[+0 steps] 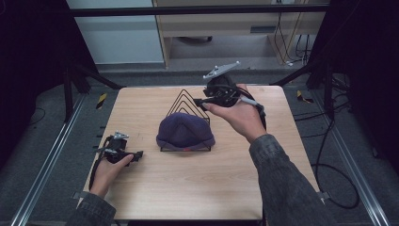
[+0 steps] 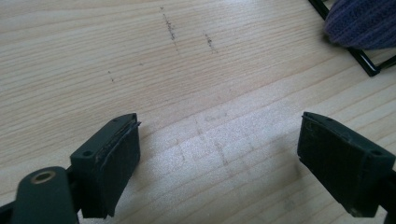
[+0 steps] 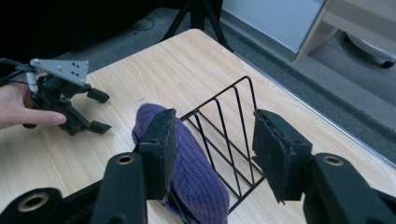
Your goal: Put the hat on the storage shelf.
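- Right gripper (image 1: 203, 103) raised above far side of table (image 1: 197, 188), just beside rear wires of rack (image 3: 233, 135); jaws parted wide, nothing between them. From right gripper view, jaws frame rack and hat from above and behind.
- Left gripper (image 1: 137, 154) low over table at near left, well apart from rack; jaws spread wide, nothing held. Bare wood grain between jaws in left gripper view, rack corner and edge of knit at upper right.
- Purple knit hat (image 1: 185, 132) draped over front wires of black wire rack, near table centre. Crown domed and slightly slumped toward near side; hem close to rack base.
- Knit ribbed, soft, dark purple-blue; small reddish mark at lower edge, too small to identify.
- Rack: nested triangular wire loops on rectangular base frame, upright; rear loops bare.
- Step in hand, as judged: approach to hat by right gripper, no contact yet. Left gripper idle, possibly in reserve for steadying rack.
- Next move likely calls for: lowering right gripper onto crown, jaws straddling a fold of knit rather than a wire, closing on fabric only, then lifting upward along wires.
- Risk, as judged: knit snagging on wire tip and light rack lifting or tipping with hat; bracing rack base with left gripper advisable.
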